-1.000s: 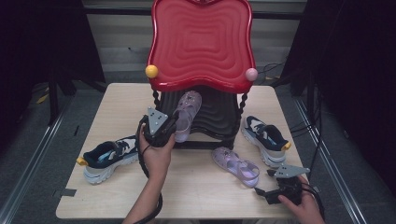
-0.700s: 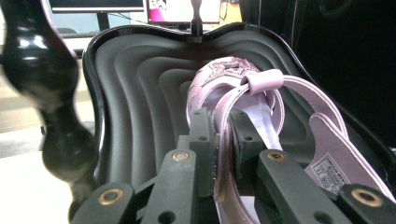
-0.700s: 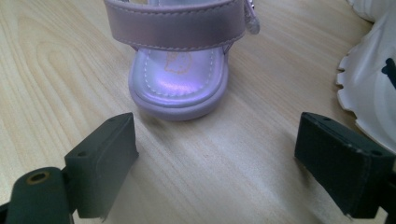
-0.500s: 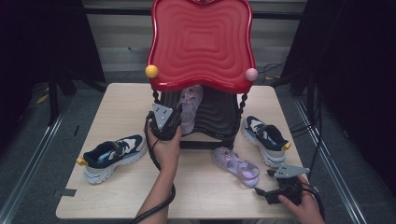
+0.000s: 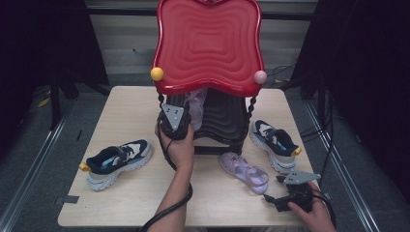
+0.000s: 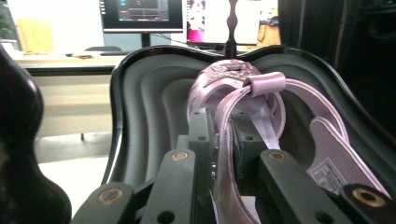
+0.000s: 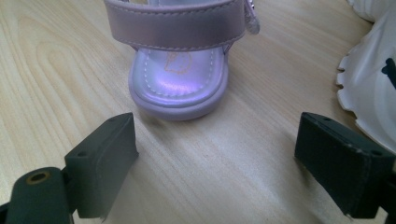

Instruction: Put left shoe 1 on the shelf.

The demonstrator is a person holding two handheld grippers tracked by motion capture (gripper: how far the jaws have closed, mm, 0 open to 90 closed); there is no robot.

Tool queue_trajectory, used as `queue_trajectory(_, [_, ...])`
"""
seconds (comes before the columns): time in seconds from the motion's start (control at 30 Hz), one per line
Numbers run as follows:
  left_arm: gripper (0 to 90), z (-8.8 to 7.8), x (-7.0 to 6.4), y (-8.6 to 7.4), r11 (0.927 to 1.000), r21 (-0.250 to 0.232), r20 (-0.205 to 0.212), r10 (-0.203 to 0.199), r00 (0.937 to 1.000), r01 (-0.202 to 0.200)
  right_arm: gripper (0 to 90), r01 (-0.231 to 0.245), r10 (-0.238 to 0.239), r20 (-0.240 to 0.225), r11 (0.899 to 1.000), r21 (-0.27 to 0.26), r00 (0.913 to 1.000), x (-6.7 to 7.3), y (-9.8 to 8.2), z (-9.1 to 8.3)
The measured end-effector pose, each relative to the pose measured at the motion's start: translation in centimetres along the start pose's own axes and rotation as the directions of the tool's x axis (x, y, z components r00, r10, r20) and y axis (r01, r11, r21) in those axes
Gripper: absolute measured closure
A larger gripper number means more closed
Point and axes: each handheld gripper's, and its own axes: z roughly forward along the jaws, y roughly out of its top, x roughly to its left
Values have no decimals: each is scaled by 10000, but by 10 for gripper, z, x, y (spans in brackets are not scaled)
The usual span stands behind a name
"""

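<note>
Under the red top of the rack (image 5: 208, 46), at twelve o'clock from my left hand, my left gripper (image 5: 175, 121) has its jaws squeezed tight on the strap of a purple sandal (image 6: 243, 100), inside the black shelf (image 6: 140, 93). My right gripper (image 7: 219, 163) has its jaws wide apart, with the other purple sandal (image 7: 180, 88) on the table (image 7: 56, 70) at twelve o'clock, not touching.
</note>
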Motion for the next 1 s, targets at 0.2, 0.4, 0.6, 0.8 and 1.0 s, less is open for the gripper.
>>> queue_trajectory(0.2, [799, 6, -5, -6, 9999, -64, -488, -129, 9987, 126, 121, -13, 13, -2, 10000, 8, 10000, 0, 0, 0])
queue_trajectory(0.4, [776, 8, -10, -12, 9999, -43, -561, 123, 9984, -126, 121, 0, 0, -1, 10000, -1, 10000, 0, 0, 0])
queue_trajectory(0.6, [755, 6, -9, -17, 9996, 186, -280, 214, 9994, -209, 121, 12, -12, -2, 10000, -3, 10000, 0, 0, 0])
queue_trajectory(0.8, [723, 4, -6, -14, 9978, 568, 34, 334, 9994, -335, 121, -3, 3, -2, 10000, 4, 10000, 0, 0, 0])
queue_trajectory(1.0, [702, 2, -4, -12, 9937, 820, 141, 750, 9971, -759, 121, 1, -1, 0, 10000, 2, 10000, 0, 0, 0])
